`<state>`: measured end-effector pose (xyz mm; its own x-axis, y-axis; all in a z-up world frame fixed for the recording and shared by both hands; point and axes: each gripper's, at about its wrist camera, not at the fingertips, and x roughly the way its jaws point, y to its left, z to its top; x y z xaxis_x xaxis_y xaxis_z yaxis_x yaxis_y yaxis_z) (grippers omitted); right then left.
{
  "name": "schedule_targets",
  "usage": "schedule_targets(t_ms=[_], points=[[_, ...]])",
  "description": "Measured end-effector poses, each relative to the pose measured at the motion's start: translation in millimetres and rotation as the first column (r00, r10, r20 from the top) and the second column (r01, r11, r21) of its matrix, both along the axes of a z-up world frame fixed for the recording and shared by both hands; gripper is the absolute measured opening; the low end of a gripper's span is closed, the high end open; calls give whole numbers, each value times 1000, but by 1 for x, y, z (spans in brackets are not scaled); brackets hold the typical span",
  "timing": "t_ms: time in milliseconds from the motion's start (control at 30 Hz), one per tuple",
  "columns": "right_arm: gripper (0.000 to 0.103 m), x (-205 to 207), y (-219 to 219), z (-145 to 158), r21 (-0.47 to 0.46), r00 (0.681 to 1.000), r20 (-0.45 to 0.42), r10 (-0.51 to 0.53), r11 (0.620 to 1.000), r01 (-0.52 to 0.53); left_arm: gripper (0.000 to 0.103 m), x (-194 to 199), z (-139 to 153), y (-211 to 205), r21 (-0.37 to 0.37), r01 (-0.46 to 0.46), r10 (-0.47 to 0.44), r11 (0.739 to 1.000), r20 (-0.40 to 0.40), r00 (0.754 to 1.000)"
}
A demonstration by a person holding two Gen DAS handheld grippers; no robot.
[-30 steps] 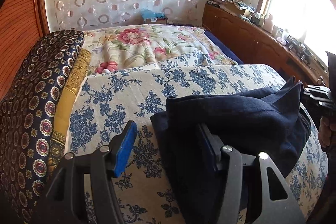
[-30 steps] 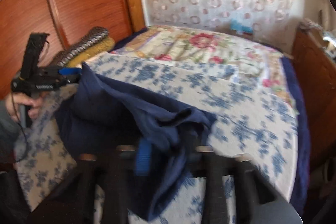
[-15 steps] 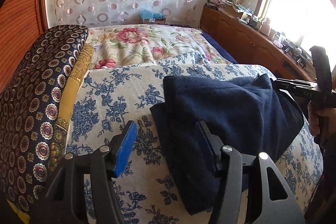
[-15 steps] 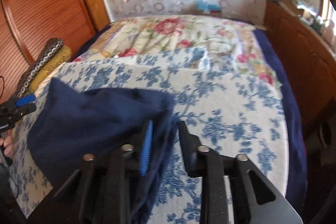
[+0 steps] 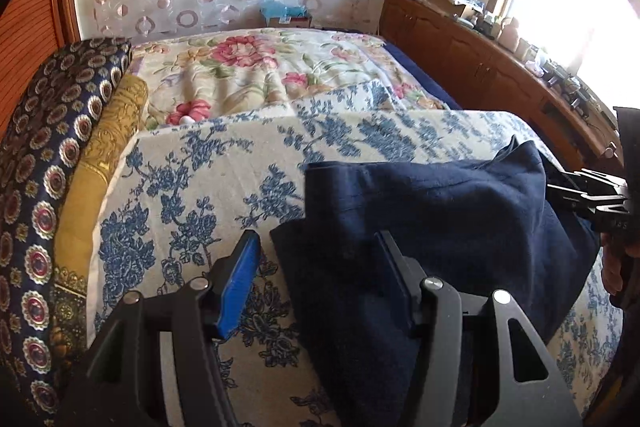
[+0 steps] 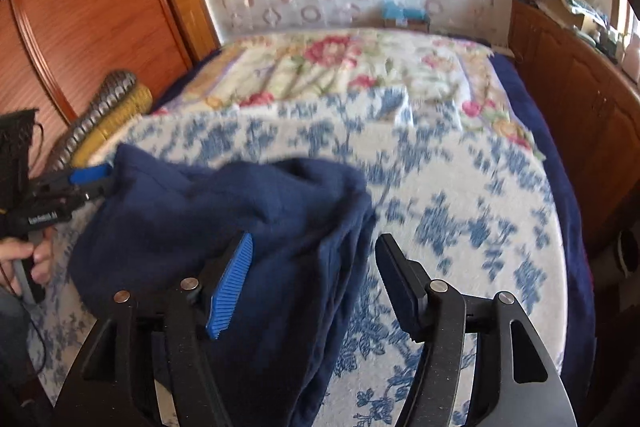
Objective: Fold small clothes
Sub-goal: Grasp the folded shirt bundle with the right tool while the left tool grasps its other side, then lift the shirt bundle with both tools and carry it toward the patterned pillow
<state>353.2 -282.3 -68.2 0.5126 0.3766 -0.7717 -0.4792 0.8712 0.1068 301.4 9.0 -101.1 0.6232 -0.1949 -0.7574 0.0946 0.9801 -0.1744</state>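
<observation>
- Navy blue fabric garment (image 5: 432,211) lies folded over on the blue-flowered white bedspread (image 5: 192,179), a flat surface for creasing.
- Right gripper (image 6: 312,267) has just been opening, jaws clear of the cloth edge between them, apparently releasing the fold.
- Left gripper (image 5: 320,267) stands open over the garment's near corner, gripping nothing.

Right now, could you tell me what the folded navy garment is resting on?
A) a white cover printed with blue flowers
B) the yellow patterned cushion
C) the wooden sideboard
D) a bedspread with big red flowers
A: in both wrist views the navy garment lies on the white cover with blue flowers, nearer the cameras than the red-flowered spread and clear of the yellow cushion.
</observation>
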Motion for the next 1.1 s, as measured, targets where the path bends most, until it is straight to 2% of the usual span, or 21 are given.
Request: schedule_targets(t_ms=[133,367,567,600,633,667,700,733,900,1100], points=[[66,0,1,-20,11,998,-58,-6,1000,6,58,1,-6,5,-34,2,-3,999,-14,1000],[65,-6,4,-22,14,999,-42,19,1000,-18,58,-2,-8,5,-35,7,-7,999,-15,1000],[39,-8,12,-22,29,996,-61,70,997,-69,57,0,-8,4,-62,27,-28,998,-19,999],[32,-8,13,-22,40,994,-66,83,996,-80,55,0,-8,3,-74,42,-44,996,-20,999],[28,-9,14,-22,48,994,-68,90,995,-87,44,-1,-8,2,-81,56,-58,995,-19,998],[26,-10,15,-21,47,994,-60,96,995,-93,40,-2,-7,1,-89,70,-72,994,-18,997],[23,-13,17,-20,39,994,-39,103,994,-101,23,-3,-6,1,-100,75,-77,992,-18,997],[21,-15,17,-18,34,994,-25,102,994,-101,15,-4,-4,2,-123,85,-88,989,-18,996],[16,-27,18,4,66,994,57,91,993,-94,13,-34,32,12,-206,144,-125,968,103,987],[16,-42,37,47,98,974,158,161,979,-177,13,-83,90,30,-161,120,-75,980,258,963]])
